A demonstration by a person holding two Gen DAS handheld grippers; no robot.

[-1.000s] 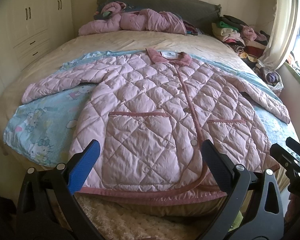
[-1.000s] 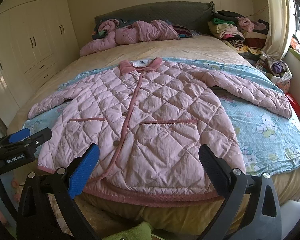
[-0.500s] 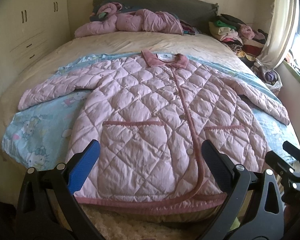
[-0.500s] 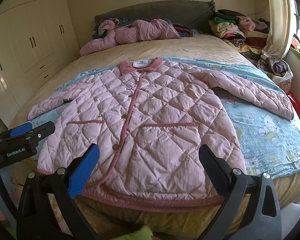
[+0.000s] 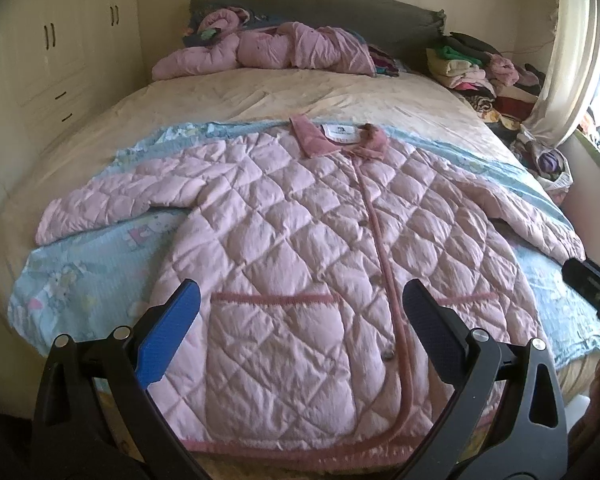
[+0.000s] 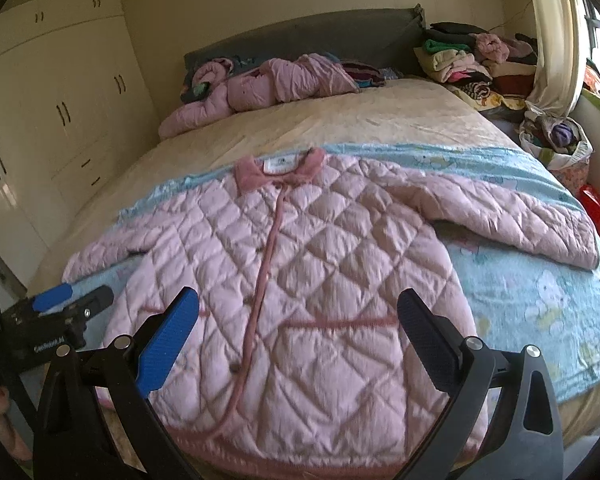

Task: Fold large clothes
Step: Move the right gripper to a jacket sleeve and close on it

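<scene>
A pink quilted jacket (image 5: 300, 248) (image 6: 312, 280) lies flat and buttoned on a light blue cartoon blanket (image 5: 80, 276) (image 6: 540, 304), both sleeves spread out, collar toward the headboard. My left gripper (image 5: 300, 308) hangs open over the lower left front near the pocket, with nothing between its fingers. Open too, my right gripper (image 6: 298, 320) hovers above the lower front of the jacket and holds nothing. The left gripper (image 6: 66, 300) shows at the left edge of the right wrist view; a black part of the right one (image 5: 592, 280) shows at the right edge of the left wrist view.
The bed (image 5: 300, 92) has a grey headboard (image 5: 320, 12). Another pink jacket (image 5: 268, 50) lies crumpled near the pillows. Piled clothes (image 5: 480, 68) sit at the far right by a curtain (image 5: 568, 52). A cream wardrobe (image 6: 60, 100) stands on the left.
Both grippers have moved forward and up over the jacket's hem; the hem now sits low between the fingers. The jacket itself has not moved.
</scene>
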